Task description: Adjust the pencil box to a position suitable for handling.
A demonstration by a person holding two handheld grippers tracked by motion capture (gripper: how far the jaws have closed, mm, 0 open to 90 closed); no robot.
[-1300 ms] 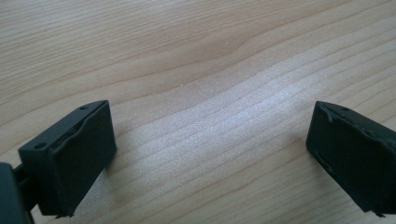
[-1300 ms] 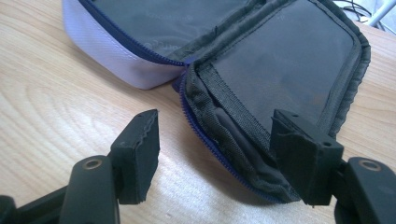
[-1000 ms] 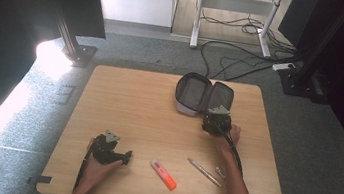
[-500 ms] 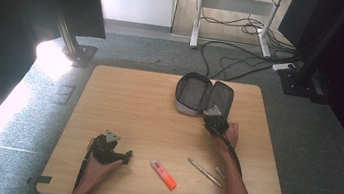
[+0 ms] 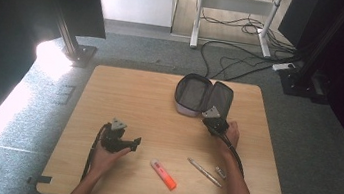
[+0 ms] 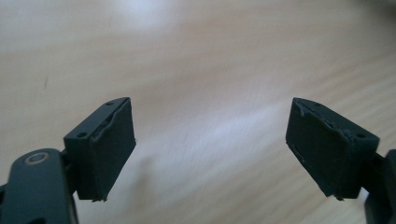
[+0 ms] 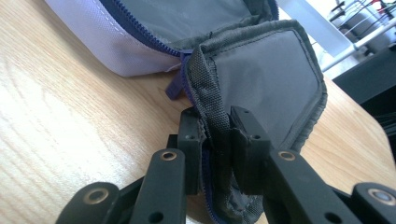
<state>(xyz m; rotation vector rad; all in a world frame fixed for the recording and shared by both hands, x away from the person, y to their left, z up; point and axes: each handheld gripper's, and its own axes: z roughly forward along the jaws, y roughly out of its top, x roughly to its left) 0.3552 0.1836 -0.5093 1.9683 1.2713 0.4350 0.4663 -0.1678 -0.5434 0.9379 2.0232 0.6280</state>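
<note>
An open zip pouch [image 5: 194, 94] with a lavender shell and grey lining lies at the table's far middle. Its lid flap [image 5: 223, 100] stands tilted up. My right gripper [image 5: 213, 122] is shut on the lid's edge [image 7: 215, 140], the fabric pinched between both jaws just past the blue zip [image 7: 173, 86]. My left gripper [image 5: 134, 143] hovers low over bare wood at the front left, jaws wide apart with nothing between the pads [image 6: 112, 149]. An orange highlighter [image 5: 163, 174], a silver pen [image 5: 204, 172] and a small dark item [image 5: 221, 172] lie near the front edge.
The wooden table [image 5: 124, 96] has bare surface across its left and middle. Beyond its far edge are grey carpet, a desk frame [image 5: 236, 14] with loose cables [image 5: 245, 61], and dark stands on both sides.
The right gripper and the pouch lid it holds have shifted very slightly. The left gripper stays where it was.
</note>
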